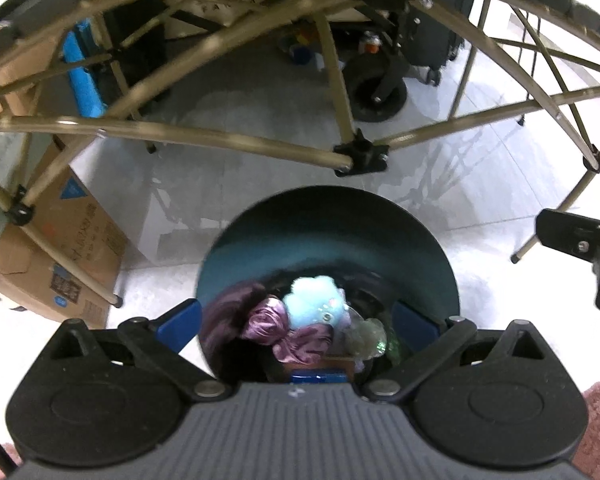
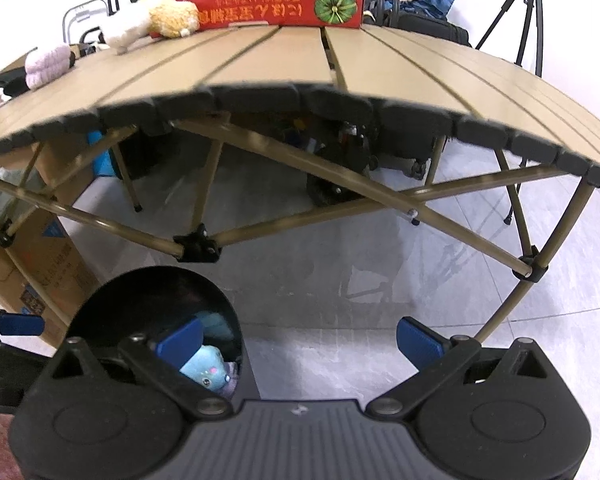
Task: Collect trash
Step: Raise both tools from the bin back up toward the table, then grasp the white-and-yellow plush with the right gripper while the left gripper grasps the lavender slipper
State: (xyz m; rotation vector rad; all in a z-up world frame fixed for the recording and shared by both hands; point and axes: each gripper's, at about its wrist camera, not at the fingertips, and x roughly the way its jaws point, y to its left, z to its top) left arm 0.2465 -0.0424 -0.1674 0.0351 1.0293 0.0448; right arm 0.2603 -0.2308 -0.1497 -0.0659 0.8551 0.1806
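The dark round trash bin (image 1: 328, 240) already held soft items; we hovered the left gripper (image 1: 300, 320) and right gripper (image 2: 300, 338), both wide and empty, judging another tabletop pickup next.

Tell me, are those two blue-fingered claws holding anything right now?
No. The left gripper hangs open above the dark bin, with nothing between its fingers. The right gripper is open too, over bare floor beside it.

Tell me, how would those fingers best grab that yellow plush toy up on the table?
Grip the yellow plush across its rounded body, coming from above. It lies flat on the table against the red box, which blocks the far side; the soft body should squeeze easily.
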